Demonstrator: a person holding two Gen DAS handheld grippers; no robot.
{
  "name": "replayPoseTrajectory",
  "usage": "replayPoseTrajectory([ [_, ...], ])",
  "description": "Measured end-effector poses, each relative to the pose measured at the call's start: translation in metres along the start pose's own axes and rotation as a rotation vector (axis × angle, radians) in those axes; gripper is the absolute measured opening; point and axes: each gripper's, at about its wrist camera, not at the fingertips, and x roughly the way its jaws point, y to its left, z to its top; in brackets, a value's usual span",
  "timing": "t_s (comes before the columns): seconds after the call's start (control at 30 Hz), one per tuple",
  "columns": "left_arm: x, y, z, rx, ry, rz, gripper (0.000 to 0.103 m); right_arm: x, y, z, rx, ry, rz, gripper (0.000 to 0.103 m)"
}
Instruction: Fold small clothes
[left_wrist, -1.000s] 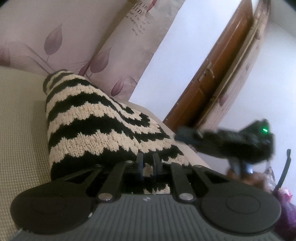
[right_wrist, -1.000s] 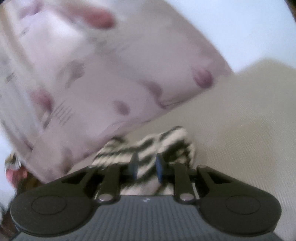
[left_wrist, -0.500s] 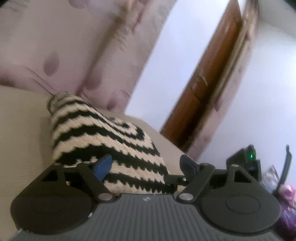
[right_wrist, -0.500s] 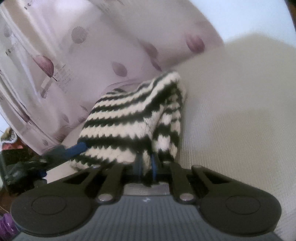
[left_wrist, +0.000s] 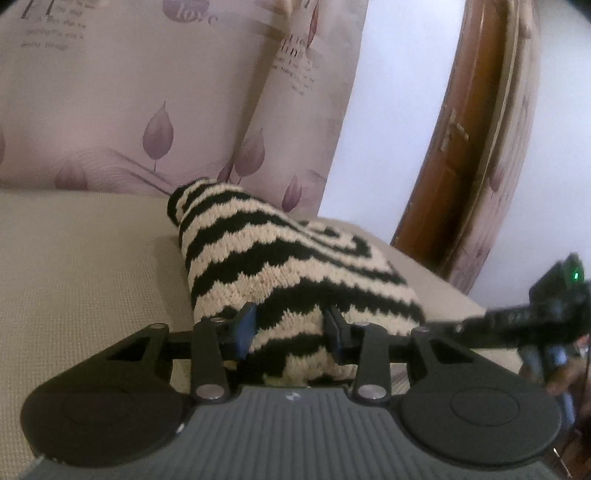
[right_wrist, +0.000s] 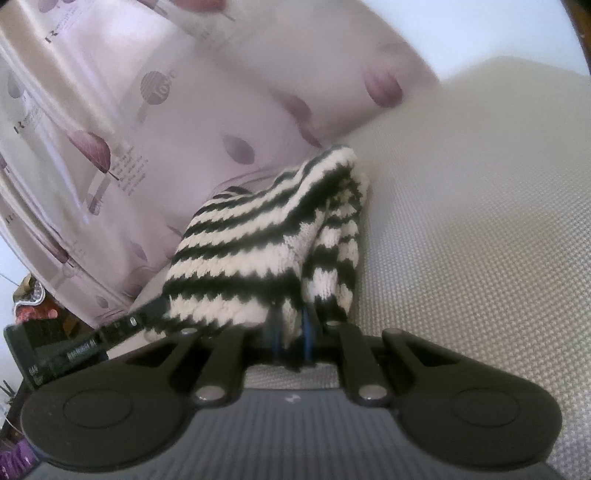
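Note:
A black-and-cream striped knit garment (left_wrist: 280, 266) lies bunched on a beige woven surface (left_wrist: 81, 273). My left gripper (left_wrist: 290, 330) is partly open, its blue-padded fingers on either side of the garment's near edge without pinching it. My right gripper (right_wrist: 291, 332) is shut on another edge of the same garment (right_wrist: 266, 243), which rises in a fold ahead of it. The right gripper shows at the right of the left wrist view (left_wrist: 535, 314). The left gripper shows at the lower left of the right wrist view (right_wrist: 74, 347).
A pink leaf-printed curtain (left_wrist: 147, 96) hangs just behind the surface. A brown wooden door (left_wrist: 465, 155) and white wall (left_wrist: 399, 92) stand to the right. Cluttered items (right_wrist: 33, 306) sit at the left edge of the right wrist view.
My left gripper opened, letting go of the garment, then narrowed partly around its edge. My right gripper closed on the garment and lifted a fold.

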Motion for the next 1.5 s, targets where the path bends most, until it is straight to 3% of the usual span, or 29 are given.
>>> replayPoseTrajectory([
  [0.13,0.003,0.006,0.001,-0.018,0.001,-0.011,0.041,-0.004,0.003,0.003,0.019,0.001,-0.003,0.013],
  [0.2,0.001,0.003,0.0,-0.01,-0.001,-0.005,0.042,-0.014,0.013,0.01,0.004,-0.043,-0.025,0.017],
  [0.33,0.0,0.0,-0.001,-0.008,-0.003,0.0,0.042,-0.025,0.056,0.028,-0.142,-0.146,-0.04,0.017],
  [0.47,-0.001,-0.005,-0.001,0.01,-0.006,0.019,0.043,0.002,0.089,0.039,-0.312,-0.143,-0.1,0.017],
  [0.53,-0.001,-0.005,-0.001,0.013,-0.005,0.023,0.044,0.023,0.097,0.04,-0.407,-0.116,-0.187,0.017],
  [0.6,-0.001,-0.006,-0.001,0.018,-0.005,0.027,0.044,0.045,0.084,0.037,-0.389,-0.058,-0.26,0.016],
  [0.67,-0.001,-0.007,-0.001,0.029,-0.005,0.034,0.044,0.055,0.068,0.027,-0.368,-0.032,-0.278,0.015],
  [0.77,-0.001,-0.01,-0.001,0.049,-0.004,0.047,0.044,0.05,0.056,0.021,-0.3,-0.077,-0.246,0.015],
  [0.9,-0.002,-0.015,-0.002,0.086,-0.003,0.069,0.048,0.047,0.055,0.003,-0.37,-0.153,-0.24,0.015],
  [1.5,0.006,-0.038,-0.008,0.225,0.029,0.129,0.067,0.044,0.057,-0.001,-0.385,-0.188,-0.242,0.016],
])
